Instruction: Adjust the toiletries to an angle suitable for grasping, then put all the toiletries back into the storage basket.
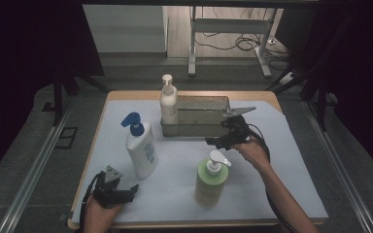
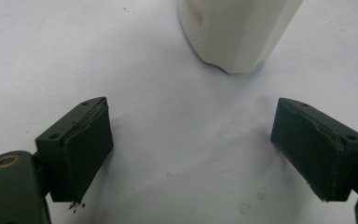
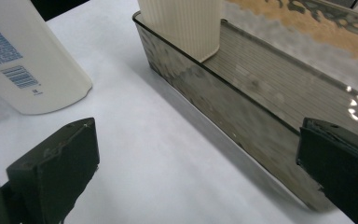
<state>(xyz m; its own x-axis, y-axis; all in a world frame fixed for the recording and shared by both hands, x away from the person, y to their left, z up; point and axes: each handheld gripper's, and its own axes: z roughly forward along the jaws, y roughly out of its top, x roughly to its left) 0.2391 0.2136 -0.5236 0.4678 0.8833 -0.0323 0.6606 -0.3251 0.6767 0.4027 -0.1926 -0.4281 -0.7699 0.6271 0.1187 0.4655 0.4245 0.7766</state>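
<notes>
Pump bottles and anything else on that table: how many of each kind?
Pump bottles: 3, a cream bottle standing in the tray, a blue-capped bottle, a green bottle
Metal tray: 1
Total: 4

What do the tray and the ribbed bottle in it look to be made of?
Tray: probably smoked translucent plastic, glossy; its walls throw wavy reflections and the ridged floor shows through. Ribbed bottle: likely matte cream plastic, opaque with fine vertical ribs.

I saw my left gripper [image 2: 191,149] with jaws wide apart over the white tabletop [image 2: 51,56], a white bottle's base [image 2: 235,32] at twelve o'clock.
</notes>
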